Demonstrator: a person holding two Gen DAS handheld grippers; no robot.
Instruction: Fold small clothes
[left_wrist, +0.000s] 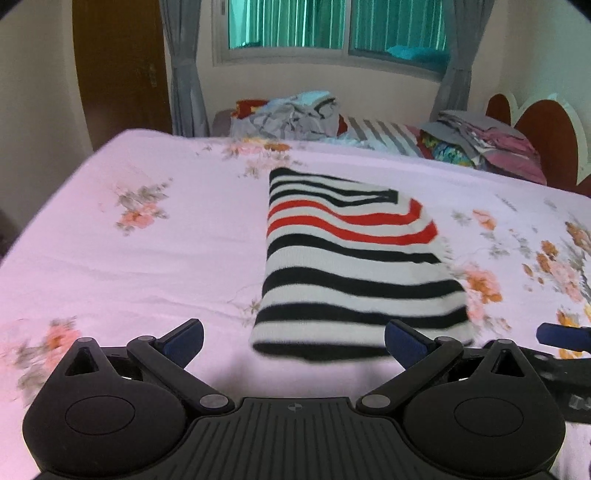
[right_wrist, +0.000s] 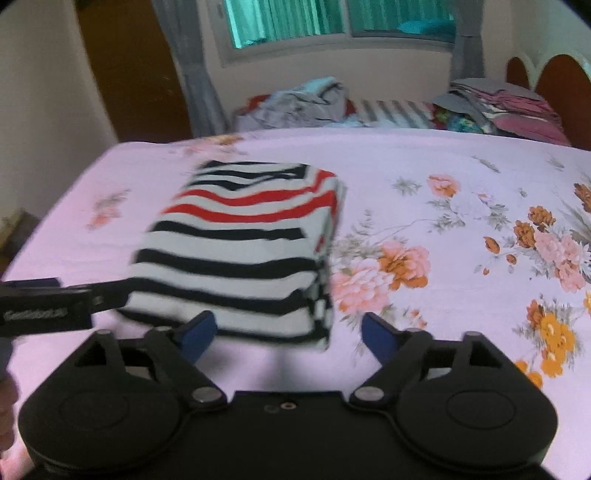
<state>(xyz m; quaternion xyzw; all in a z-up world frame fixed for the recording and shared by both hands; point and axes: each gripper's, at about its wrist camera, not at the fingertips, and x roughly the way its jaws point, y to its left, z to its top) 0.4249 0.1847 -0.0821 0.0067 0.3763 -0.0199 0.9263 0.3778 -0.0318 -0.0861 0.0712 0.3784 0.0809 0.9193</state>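
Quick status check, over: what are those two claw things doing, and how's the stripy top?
Left gripper jaws open, empty. Right gripper jaws open, empty. Striped garment folded, flat on the floral bedsheet, nothing gripping it. Nothing in the way.

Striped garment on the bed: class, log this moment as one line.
striped garment: folded, flat on floral sheet | left gripper: open, empty | right gripper: open, empty | unfolded pile: behind

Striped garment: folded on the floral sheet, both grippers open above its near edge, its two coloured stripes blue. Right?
Not quite. The striped garment's two coloured stripes are red, as the left wrist view shows. It does lie folded on the floral sheet, with left gripper and right gripper open.
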